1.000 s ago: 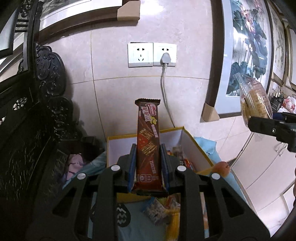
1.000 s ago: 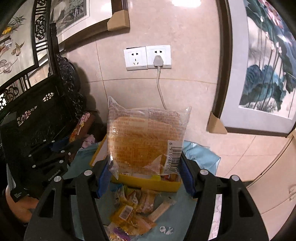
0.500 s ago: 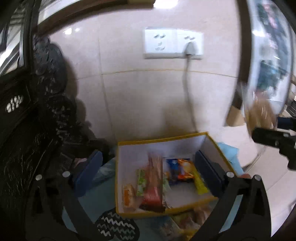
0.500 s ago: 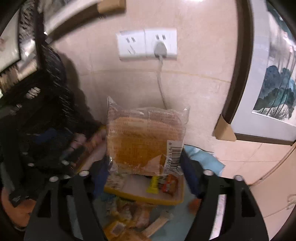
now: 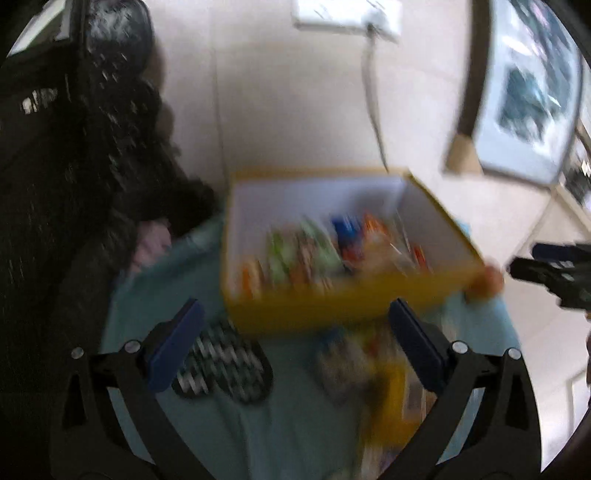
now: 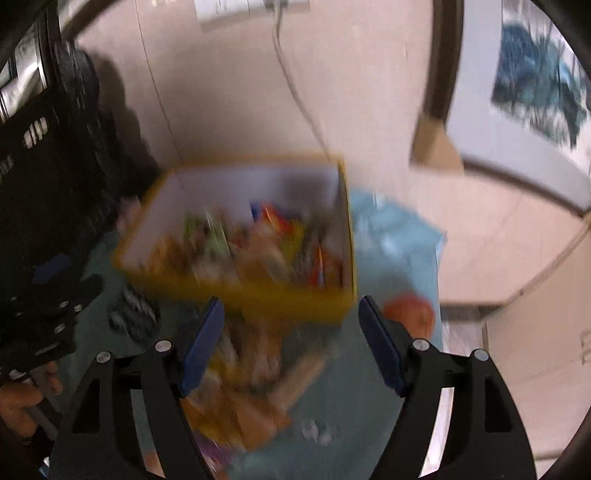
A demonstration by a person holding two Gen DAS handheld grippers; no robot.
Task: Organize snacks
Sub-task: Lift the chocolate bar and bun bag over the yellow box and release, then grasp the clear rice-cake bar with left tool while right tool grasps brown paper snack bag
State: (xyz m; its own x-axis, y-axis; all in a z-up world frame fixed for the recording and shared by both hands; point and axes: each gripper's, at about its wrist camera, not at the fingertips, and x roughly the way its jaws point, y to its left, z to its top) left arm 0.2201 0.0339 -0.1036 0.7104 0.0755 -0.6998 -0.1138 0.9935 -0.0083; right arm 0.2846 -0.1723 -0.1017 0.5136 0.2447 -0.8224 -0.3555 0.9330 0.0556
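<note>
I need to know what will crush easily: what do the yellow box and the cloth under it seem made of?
Yellow box: probably matte cardboard, given its thin straight walls and white inside. Cloth: soft light-blue fabric, bunched into folds at its far right edge in the right wrist view. Blur hides finer detail.

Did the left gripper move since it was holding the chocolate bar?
Yes. The left gripper went down: the wall socket slid to the top edge, the yellow box looms closer. Its jaws have just opened, nothing between them.
</note>
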